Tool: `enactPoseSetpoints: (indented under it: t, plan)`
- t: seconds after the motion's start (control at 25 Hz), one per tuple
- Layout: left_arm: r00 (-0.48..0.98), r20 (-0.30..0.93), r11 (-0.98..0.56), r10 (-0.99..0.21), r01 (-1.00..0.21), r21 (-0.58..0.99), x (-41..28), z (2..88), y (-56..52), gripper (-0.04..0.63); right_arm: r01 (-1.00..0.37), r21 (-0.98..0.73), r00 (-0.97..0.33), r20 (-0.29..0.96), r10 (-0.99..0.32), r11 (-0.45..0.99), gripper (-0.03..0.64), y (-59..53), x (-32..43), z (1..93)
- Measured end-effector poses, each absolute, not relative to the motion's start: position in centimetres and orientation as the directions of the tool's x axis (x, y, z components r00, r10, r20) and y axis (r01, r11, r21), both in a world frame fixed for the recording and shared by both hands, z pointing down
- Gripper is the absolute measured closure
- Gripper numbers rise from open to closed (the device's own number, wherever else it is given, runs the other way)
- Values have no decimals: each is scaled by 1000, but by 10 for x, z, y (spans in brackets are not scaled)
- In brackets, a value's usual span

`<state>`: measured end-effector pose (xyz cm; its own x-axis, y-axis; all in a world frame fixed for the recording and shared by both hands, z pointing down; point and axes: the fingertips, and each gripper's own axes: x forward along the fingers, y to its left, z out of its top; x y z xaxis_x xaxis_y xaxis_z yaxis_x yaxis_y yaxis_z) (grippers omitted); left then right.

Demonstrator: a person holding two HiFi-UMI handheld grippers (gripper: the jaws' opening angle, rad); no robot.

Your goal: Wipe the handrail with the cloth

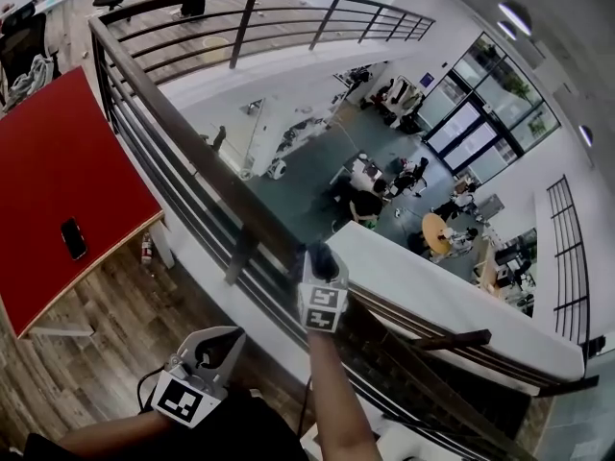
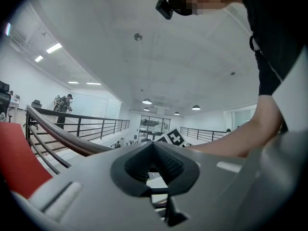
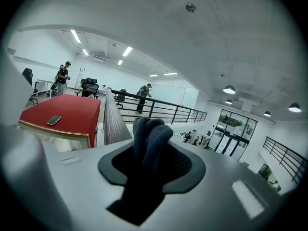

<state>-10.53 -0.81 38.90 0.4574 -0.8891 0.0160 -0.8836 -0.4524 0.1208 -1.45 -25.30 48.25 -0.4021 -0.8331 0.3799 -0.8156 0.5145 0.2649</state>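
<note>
Mezzanine edge over open office floor, handrail running diagonally. Right gripper at rail top, fingers pinching bunched dark cloth. Left gripper low, off rail, fingers pressed together, empty. Step: wiping stroke, judged. Next: slide cloth along rail with firm downward contact.

Cloth half hidden in right tongs
</note>
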Motion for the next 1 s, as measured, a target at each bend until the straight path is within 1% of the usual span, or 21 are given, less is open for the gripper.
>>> enactPoseSetpoints:
  t: [0.4,0.6,1.0]
  plan:
    - [489,1,-485,-872,-866,122,-74,379,4,598,-821,271,-388,381,-839,503,477,-236,18,480]
    - [493,9,-487,-870,-861,147,-64,379,7,598,-827,274,-377,379,-845,491,477,-229,33,478]
    - [524,24,-515,-851,-845,144,-42,384,17,598,-828,273,-374,382,-845,490,477,-215,55,480]
